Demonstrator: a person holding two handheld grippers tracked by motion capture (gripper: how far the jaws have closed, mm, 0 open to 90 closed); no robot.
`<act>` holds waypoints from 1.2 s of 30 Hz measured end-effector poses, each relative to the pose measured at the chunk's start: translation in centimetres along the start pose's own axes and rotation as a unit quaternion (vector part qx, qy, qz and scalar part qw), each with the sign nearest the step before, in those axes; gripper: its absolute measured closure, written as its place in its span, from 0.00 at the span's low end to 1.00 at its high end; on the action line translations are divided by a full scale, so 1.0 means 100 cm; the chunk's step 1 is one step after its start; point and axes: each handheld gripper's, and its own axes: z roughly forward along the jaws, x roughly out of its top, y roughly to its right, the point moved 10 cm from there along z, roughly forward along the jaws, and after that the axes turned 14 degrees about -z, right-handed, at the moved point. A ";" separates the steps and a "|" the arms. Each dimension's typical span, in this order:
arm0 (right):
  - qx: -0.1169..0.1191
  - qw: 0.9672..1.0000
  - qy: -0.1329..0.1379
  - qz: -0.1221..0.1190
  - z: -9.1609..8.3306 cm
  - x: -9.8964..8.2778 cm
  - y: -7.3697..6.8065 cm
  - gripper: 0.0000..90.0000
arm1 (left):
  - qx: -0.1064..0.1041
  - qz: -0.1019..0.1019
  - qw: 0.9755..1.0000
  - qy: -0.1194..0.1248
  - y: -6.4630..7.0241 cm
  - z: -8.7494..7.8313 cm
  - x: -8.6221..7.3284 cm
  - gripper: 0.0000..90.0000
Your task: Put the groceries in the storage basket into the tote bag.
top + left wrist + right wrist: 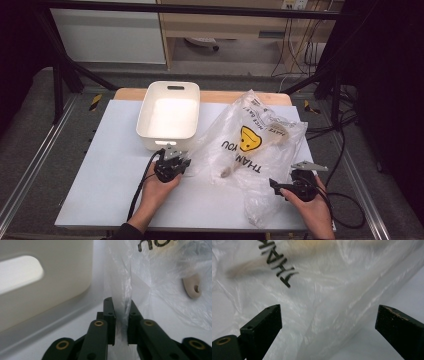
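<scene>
The clear plastic bag (250, 137), printed with a yellow face and "THANK YOU", lies crumpled on the right half of the tabletop (100, 185), its left side just beside the white tub (169, 116) that stands at the middle of the far edge. Inside the bag is a wooden spoon (260, 145), its handle end with the hanging hole pointing toward the near edge.

The left tongs (175, 162) have pinched a fold of the bag's left edge; in the left gripper view the film (121, 315) stands squeezed between the nearly closed jaws, with the tub wall (45, 277) close at the side. The right tongs (276, 186) stand wide open near the bag's near right part, holding nothing; plastic (324, 322) lies ahead between the spread jaws, untouched.

So, by my reading, one grip on the bag is made and the second is not. The bag is unopened, the spoon inside, the tub empty: most of the work remains.
</scene>
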 end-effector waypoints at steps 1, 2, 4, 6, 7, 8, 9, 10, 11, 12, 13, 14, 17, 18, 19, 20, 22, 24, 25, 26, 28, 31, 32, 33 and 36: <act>0.003 1.000 -0.009 -0.001 0.002 -0.005 -0.001 0.10 | -0.004 0.002 1.000 -0.003 0.001 0.000 -0.001 0.96; 0.004 1.000 -0.018 -0.002 0.004 -0.009 -0.002 0.10 | -0.007 0.003 1.000 -0.006 0.002 0.000 -0.003 0.97; 0.014 0.999 -0.037 -0.006 0.008 -0.017 -0.005 0.12 | -0.009 0.008 1.000 -0.012 0.003 -0.001 -0.006 0.98; 0.015 0.999 -0.048 -0.010 0.012 -0.020 -0.007 0.14 | -0.010 0.008 1.000 -0.014 0.005 -0.003 -0.009 0.99; 0.012 0.999 -0.050 -0.013 0.013 -0.020 -0.008 0.14 | -0.012 0.008 1.000 -0.016 0.005 -0.004 -0.011 0.99; 0.008 0.999 -0.049 -0.020 0.013 -0.020 -0.008 0.17 | -0.013 0.009 1.000 -0.019 0.005 -0.006 -0.013 0.99; 0.007 0.999 -0.048 -0.023 0.013 -0.019 -0.009 0.19 | -0.014 0.009 1.000 -0.021 0.005 -0.007 -0.015 0.99; 0.009 0.998 -0.049 -0.028 0.013 -0.019 -0.011 0.22 | -0.016 0.005 1.000 -0.020 0.005 -0.009 -0.016 0.99; 0.007 0.998 -0.049 -0.037 0.013 -0.019 -0.012 0.28 | -0.017 0.005 1.000 -0.023 0.005 -0.010 -0.017 0.99; 0.005 0.998 -0.048 -0.049 0.012 -0.018 -0.013 0.34 | -0.017 0.005 1.000 -0.024 0.004 -0.011 -0.017 0.99; 0.007 0.997 -0.048 -0.059 0.012 -0.018 -0.014 0.38 | -0.018 0.003 0.999 -0.026 0.005 -0.012 -0.018 0.99; 0.012 0.997 -0.047 -0.060 0.011 -0.018 -0.015 0.44 | -0.021 0.002 0.999 -0.029 0.005 -0.013 -0.020 0.99; 0.019 0.997 -0.042 -0.068 0.009 -0.017 -0.016 0.62 | -0.024 0.003 0.999 -0.035 0.007 -0.015 -0.022 0.99; 0.020 0.996 -0.040 -0.071 0.009 -0.016 -0.017 0.67 | -0.025 0.004 0.999 -0.037 0.009 -0.016 -0.023 0.99; 0.023 0.996 -0.041 -0.073 0.009 -0.016 -0.018 0.73 | -0.026 0.008 0.999 -0.040 0.009 -0.016 -0.024 0.99; 0.026 0.996 -0.040 -0.075 0.009 -0.015 -0.018 0.78 | -0.027 0.009 0.999 -0.041 0.011 -0.017 -0.024 0.99; 0.032 0.996 -0.041 -0.077 0.010 -0.014 -0.019 0.90 | -0.031 0.012 0.998 -0.047 0.012 -0.019 -0.026 0.99; 0.038 0.996 -0.040 -0.076 0.010 -0.014 -0.017 0.97 | -0.036 0.013 0.998 -0.052 0.015 -0.022 -0.027 0.99; 0.043 0.996 -0.041 -0.073 0.009 -0.014 -0.017 0.98 | -0.038 0.015 0.998 -0.053 0.016 -0.024 -0.027 0.99; 0.044 0.995 -0.041 -0.076 0.009 -0.015 -0.015 0.99 | -0.041 0.017 0.998 -0.054 0.018 -0.026 -0.028 0.99; 0.040 0.996 -0.040 -0.071 0.008 -0.016 -0.010 0.99 | -0.048 0.016 0.997 -0.055 0.021 -0.031 -0.028 0.99; 0.028 0.997 -0.036 -0.065 0.006 -0.016 0.001 0.99 | -0.066 0.011 0.996 -0.063 0.029 -0.036 -0.034 0.99; 0.023 0.997 -0.032 -0.062 0.005 -0.015 0.007 0.99 | -0.071 0.010 0.995 -0.067 0.033 -0.037 -0.037 0.99; 0.015 0.998 -0.029 -0.057 0.004 -0.015 0.012 0.99 | -0.079 0.007 0.994 -0.072 0.038 -0.038 -0.040 0.99; -0.010 0.999 -0.022 -0.048 0.003 -0.015 0.031 0.99 | -0.098 0.009 0.991 -0.089 0.054 -0.039 -0.053 0.99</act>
